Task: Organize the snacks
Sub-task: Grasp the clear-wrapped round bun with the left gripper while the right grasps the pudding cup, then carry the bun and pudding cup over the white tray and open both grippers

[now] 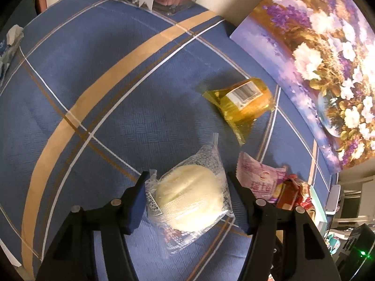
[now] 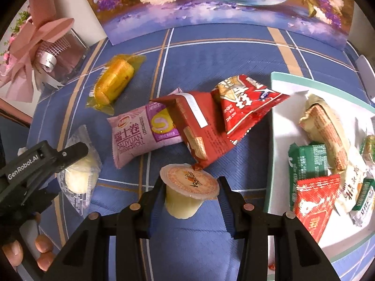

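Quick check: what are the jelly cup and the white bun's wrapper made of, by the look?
Jelly cup: seemingly thin translucent plastic, the pale filling showing through, with a glossy printed peel-off film lid. Bun's wrapper: clear, crinkly plastic film, shiny, printed with a fine grid; the bun shows through.

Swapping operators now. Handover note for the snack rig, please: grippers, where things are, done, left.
Left gripper: shut on the clear-wrapped pale bun, above the blue cloth.
Right gripper: shut on the jelly cup, near the tray.
Tray, right side: already holds several packets, among them a green packet and a red packet.
Still loose on the cloth: yellow-wrapped roll, pink Swiss roll pack, brown wafer pack, red crinkled bag.
Left to do: probably tray the bun and cup, then the four loose items.
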